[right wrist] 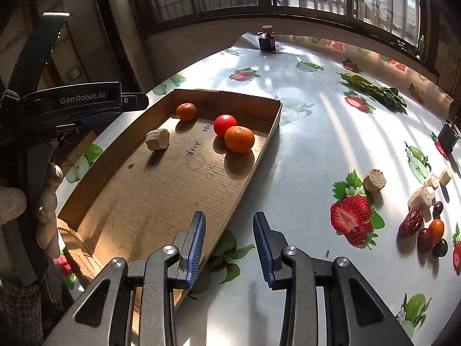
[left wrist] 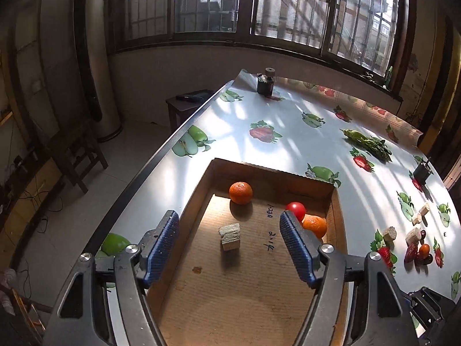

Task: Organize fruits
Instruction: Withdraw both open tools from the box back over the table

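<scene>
A shallow cardboard tray (left wrist: 247, 297) (right wrist: 144, 190) lies on the fruit-print table. In it are two oranges (left wrist: 240, 192) (left wrist: 315, 225) (right wrist: 186, 112) (right wrist: 239, 139), a red tomato (left wrist: 296, 209) (right wrist: 224, 124) and a beige cut chunk (left wrist: 230, 236) (right wrist: 158, 139). My left gripper (left wrist: 229, 235) is open and empty, hovering over the tray with the chunk between its jaws in view. My right gripper (right wrist: 229, 243) is open and empty over the tray's right rim. Red dates (right wrist: 410, 226) (left wrist: 411, 252), a small orange fruit (right wrist: 436, 227) (left wrist: 424, 249) and beige chunks (right wrist: 374, 179) (left wrist: 389, 233) lie on the table at right.
Green leafy stalks (left wrist: 367, 142) (right wrist: 374, 88) lie at the far right. A dark jar (left wrist: 265, 85) (right wrist: 266, 40) stands at the table's far edge. A small black clip (left wrist: 422, 171) (right wrist: 448, 137) sits at the right edge. The left gripper body (right wrist: 72, 101) and gloved hand (right wrist: 46, 201) are left of the tray.
</scene>
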Available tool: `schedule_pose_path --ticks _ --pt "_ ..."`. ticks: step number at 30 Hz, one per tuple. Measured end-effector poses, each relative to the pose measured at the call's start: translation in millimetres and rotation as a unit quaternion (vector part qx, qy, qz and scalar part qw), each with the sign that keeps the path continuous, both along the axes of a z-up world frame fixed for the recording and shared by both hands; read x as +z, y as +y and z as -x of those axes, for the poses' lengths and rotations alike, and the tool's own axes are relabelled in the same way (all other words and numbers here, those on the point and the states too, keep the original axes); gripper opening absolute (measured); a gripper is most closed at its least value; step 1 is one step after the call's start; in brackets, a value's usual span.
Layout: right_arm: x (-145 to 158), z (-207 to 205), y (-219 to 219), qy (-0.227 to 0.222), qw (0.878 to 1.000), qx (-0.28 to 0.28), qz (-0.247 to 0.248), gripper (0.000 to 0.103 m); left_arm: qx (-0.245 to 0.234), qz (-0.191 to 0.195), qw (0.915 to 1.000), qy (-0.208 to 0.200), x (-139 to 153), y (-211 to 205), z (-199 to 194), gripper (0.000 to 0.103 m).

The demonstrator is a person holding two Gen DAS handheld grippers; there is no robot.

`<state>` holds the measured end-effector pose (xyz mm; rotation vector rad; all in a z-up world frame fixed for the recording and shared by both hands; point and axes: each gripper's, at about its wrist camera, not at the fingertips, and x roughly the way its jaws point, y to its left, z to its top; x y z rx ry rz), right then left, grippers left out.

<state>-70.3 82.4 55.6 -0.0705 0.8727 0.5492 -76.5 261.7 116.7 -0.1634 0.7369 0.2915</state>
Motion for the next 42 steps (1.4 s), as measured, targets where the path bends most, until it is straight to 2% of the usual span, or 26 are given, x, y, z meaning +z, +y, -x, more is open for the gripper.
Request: schedule_pose_path --ticks 5,10,13,19,27,42 --pt "16.7 6.4 -43.6 -0.020 0.998 -0.047 -0.029 0.043 0.025 -0.039 0.9980 -0.042 24.6 -44.0 32.6 0.096" --pt "19.7 13.4 -92.1 -0.014 0.992 -0.109 -0.061 0.044 0.008 -0.012 0.9976 -0.068 26.6 -82.0 54.4 0.096" --pt "19.2 21.1 -114.4 -0.015 0.986 -0.140 -0.085 0.048 -0.016 -0.022 0.9975 -0.065 23.2 -104.9 55.3 0.096" --pt "14.1 26.7 -137.9 -0.013 0.980 -0.173 -0.095 0.049 -0.043 -0.037 0.9969 -0.053 14.8 -134.3 58.0 0.096" --pt "5.3 27.3 -151.1 0.000 0.978 -0.184 -0.099 0.050 -0.055 -0.041 0.9968 -0.041 7.8 -144.4 59.3 0.096" --pt "1.0 25.2 -150.6 0.007 0.977 -0.190 -0.096 0.053 -0.077 -0.020 0.9965 -0.025 -3.4 -143.9 55.9 0.096"
